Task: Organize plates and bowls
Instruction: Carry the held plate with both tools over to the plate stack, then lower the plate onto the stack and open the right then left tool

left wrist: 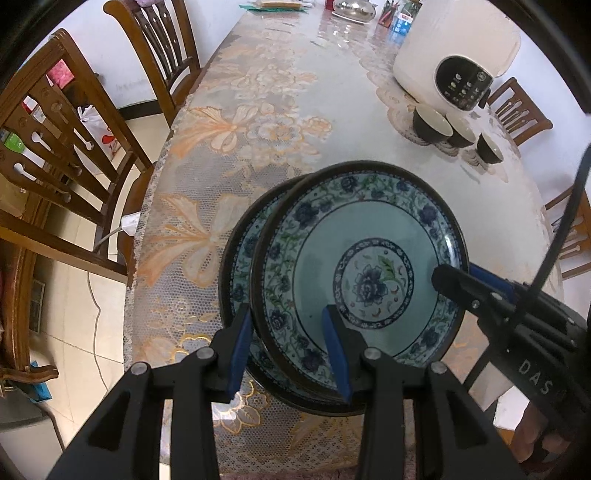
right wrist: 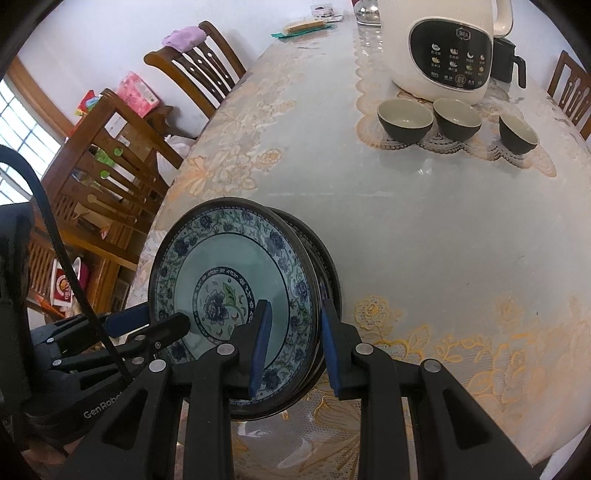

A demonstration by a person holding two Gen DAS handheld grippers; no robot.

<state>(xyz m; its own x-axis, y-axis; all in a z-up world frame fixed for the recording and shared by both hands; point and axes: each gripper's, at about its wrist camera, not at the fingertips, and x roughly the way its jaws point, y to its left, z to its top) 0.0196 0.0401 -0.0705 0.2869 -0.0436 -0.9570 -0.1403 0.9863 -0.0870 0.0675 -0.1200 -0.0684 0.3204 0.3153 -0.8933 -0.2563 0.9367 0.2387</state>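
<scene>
A stack of blue floral plates with dark rims (left wrist: 369, 258) is held above the lace-covered table; it also shows in the right wrist view (right wrist: 229, 291). My left gripper (left wrist: 288, 350) straddles the stack's left rim, its blue pads on either side. My right gripper (right wrist: 295, 343) straddles the opposite rim and appears in the left wrist view (left wrist: 461, 280). The left gripper appears in the right wrist view (right wrist: 155, 325). Three dark bowls with cream insides (right wrist: 406, 120) (right wrist: 458, 118) (right wrist: 517, 133) sit on a doily (right wrist: 369, 125) far behind.
A white rice cooker (right wrist: 443, 48) stands behind the bowls, a black jug (right wrist: 508, 62) beside it. Wooden chairs (left wrist: 55, 147) (right wrist: 199, 62) line the table's left side. Clutter sits at the far end (left wrist: 351, 9).
</scene>
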